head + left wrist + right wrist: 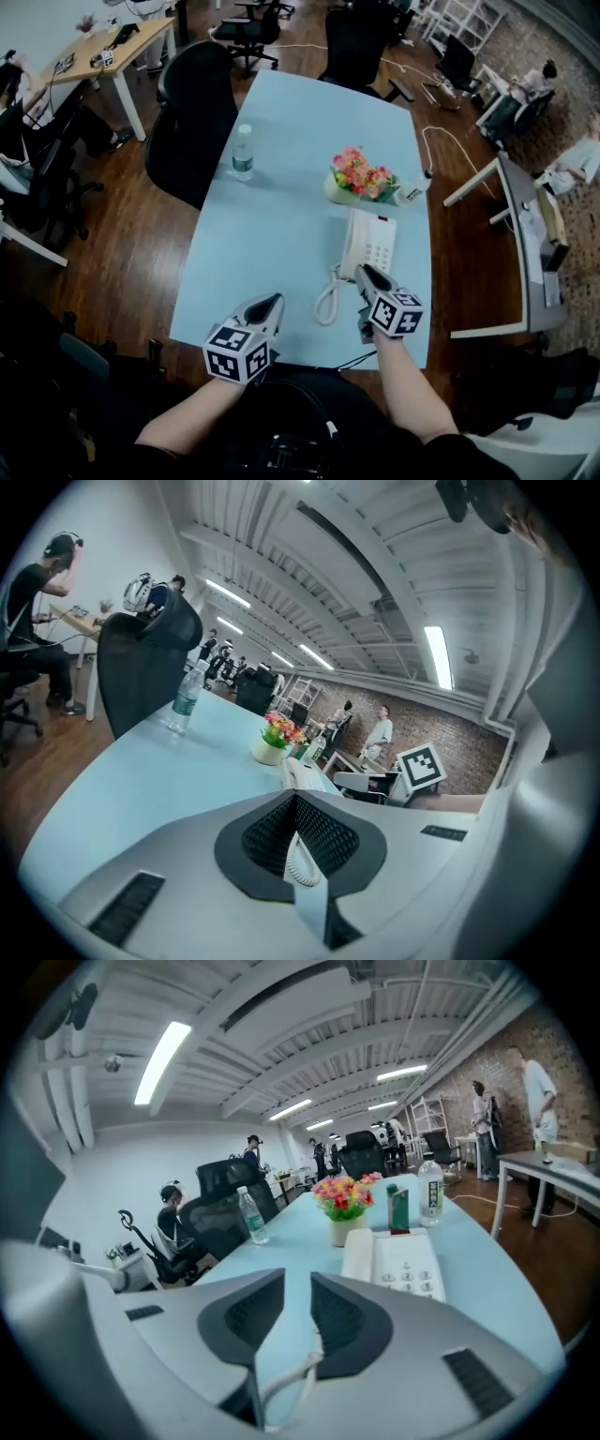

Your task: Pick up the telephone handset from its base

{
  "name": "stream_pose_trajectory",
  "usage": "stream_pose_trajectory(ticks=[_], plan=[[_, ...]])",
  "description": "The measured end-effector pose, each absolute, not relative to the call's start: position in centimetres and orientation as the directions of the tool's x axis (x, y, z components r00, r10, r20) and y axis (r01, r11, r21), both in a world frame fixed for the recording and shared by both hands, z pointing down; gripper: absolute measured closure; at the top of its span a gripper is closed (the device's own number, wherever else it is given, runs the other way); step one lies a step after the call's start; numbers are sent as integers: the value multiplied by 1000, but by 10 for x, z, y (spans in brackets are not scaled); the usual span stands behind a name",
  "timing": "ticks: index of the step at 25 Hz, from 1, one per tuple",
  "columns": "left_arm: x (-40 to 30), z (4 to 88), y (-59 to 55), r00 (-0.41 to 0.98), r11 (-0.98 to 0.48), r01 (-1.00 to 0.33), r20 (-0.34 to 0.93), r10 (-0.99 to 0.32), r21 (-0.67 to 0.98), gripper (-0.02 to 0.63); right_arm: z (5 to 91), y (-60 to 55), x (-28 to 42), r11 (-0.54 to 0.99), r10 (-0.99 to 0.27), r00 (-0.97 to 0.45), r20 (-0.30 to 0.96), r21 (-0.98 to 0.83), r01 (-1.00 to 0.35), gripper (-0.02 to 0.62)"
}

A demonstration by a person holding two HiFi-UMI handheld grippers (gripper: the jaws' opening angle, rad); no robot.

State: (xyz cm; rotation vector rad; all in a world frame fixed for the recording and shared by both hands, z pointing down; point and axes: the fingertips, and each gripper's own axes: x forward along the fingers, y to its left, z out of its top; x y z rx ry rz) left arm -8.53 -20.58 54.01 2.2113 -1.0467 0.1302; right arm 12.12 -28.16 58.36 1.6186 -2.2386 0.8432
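A white telephone (373, 244) lies on the light blue table (272, 234), its handset (352, 242) resting in the base on the left side. A coiled white cord (327, 298) loops toward the near edge. My right gripper (367, 274) hovers just short of the phone's near end, jaws slightly apart with nothing between them. In the right gripper view the gripper (297, 1277) points at the handset (359, 1252) just ahead. My left gripper (267, 307) is to the left of the cord. In its own view the left gripper (294, 795) has its jaws together and empty.
A pot of flowers (361, 178) and a small bottle (412, 192) stand beyond the phone. A water bottle (243, 153) stands at the table's left edge beside a black office chair (192, 112). A green carton (398, 1206) stands behind the phone. People stand off at the right (539, 1082).
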Motion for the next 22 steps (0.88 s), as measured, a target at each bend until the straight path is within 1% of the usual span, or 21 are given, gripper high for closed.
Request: stream_pose_trajectory(ticks=[3,4,6,13,20,22], plan=[[-105,541,-207,623,-376,-738,350,-700,560,615,598,-327,138,159,-786,-275,554,-248,-955,351],[-113,543,-208,602,-350,-748,353,-716,564,615,604,-341,143,143,-785,-246,569,-220,-965,314],[-126,549,-209,562,-302,-768,367,-741,565,615,620,-365,154,112,-773,-192,605,-168,-979,281],[-143,563,-197,493,-208,-798,414,-765,565,615,682,-399,156,46,-662,-111,741,-107,-993,281],[-137,565,-190,496,-202,-796,425,-757,570,615,691,-399,156,33,-651,-12,759,13,-999,282],[-138,563,-192,497,-208,-797,420,-759,567,614,690,-400,156,17,-653,-13,757,-3,-1000,307]])
